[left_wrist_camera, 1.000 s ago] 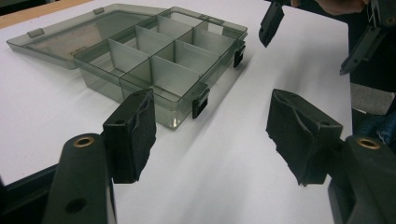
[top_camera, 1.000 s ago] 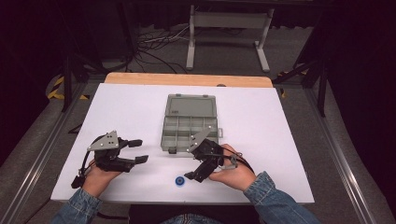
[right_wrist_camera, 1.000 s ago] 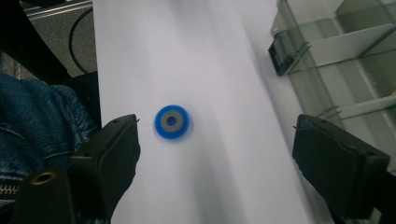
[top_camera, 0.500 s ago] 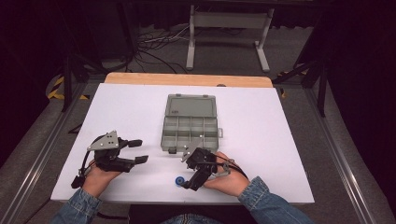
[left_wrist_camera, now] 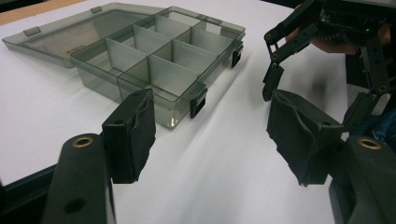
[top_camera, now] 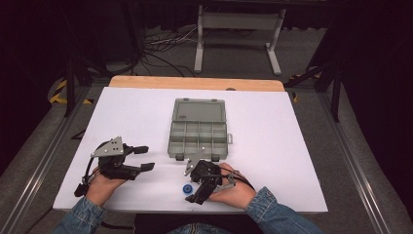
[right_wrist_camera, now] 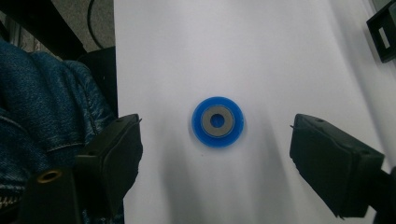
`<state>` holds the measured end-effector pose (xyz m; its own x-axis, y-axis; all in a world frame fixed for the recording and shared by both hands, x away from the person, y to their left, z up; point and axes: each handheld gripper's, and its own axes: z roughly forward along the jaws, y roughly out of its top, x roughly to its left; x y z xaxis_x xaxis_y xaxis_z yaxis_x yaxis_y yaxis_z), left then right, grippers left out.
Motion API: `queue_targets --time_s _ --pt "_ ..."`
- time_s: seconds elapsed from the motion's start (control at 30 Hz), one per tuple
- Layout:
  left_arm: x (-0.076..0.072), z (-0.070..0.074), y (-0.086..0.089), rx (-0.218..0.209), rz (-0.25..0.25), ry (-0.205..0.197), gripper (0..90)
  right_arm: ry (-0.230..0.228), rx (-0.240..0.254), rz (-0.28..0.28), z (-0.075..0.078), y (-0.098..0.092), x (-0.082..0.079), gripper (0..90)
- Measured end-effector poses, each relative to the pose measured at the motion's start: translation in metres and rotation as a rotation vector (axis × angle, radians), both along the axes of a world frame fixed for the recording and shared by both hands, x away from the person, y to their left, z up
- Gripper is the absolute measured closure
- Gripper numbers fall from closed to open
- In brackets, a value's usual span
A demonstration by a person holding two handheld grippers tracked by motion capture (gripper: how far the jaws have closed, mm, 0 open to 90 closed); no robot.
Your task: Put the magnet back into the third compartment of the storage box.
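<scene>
A small blue ring with a grey washer in it [top_camera: 186, 188] [right_wrist_camera: 217, 121] lies flat on the white table near the front edge. My right gripper [top_camera: 192, 191] [right_wrist_camera: 217, 155] points down at it, jaws open, one pad on each side of the ring and neither touching it. My left gripper [top_camera: 144, 158] [left_wrist_camera: 215, 140] rests open at the left with nothing between its pads. It faces the open grey compartment box [top_camera: 198, 131] [left_wrist_camera: 154, 60], whose compartments look bare. The right gripper [left_wrist_camera: 327, 42] also appears top right in the left gripper view.
The white table top [top_camera: 292, 146] ends close behind the ring, where a denim sleeve [right_wrist_camera: 46, 93] shows. The box lid [top_camera: 199, 109] lies folded back flat. Beyond the table stand a metal frame [top_camera: 238, 29] and cables on the floor.
My right gripper has moved from the box's front edge toward the near table edge and down over the blue ring. The left gripper has stayed put.
</scene>
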<state>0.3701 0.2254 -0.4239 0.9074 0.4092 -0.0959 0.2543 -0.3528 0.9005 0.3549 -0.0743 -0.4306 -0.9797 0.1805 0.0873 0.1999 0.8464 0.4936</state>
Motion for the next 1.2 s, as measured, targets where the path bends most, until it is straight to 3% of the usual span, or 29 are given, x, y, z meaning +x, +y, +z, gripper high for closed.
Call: queue_targets --time_s 0.23,0.37,0.73,0.87,1.03,1.2 --pt "0.0 0.0 0.0 0.002 0.001 -0.003 33.1 -0.023 0.003 0.02 -0.002 0.003 -0.002 29.4" --pt "0.0 0.0 0.0 0.001 -0.004 0.0 33.1 -0.061 0.005 0.041 -0.002 0.006 -0.003 33.7" --pt "0.0 0.0 0.0 0.0 -0.003 0.001 33.0 -0.06 -0.031 0.033 -0.005 0.012 -0.006 46.0" --pt "0.0 0.0 0.0 -0.002 -0.003 0.003 33.0 -0.072 -0.039 0.039 -0.007 0.013 -0.006 49.3" --pt "0.0 0.0 0.0 0.003 -0.007 -0.002 33.0 -0.11 -0.05 0.044 -0.006 0.014 -0.008 60.5" --pt "0.0 0.0 0.0 0.002 -0.008 -0.003 33.0 -0.103 -0.05 0.043 -0.006 0.014 -0.008 62.1"
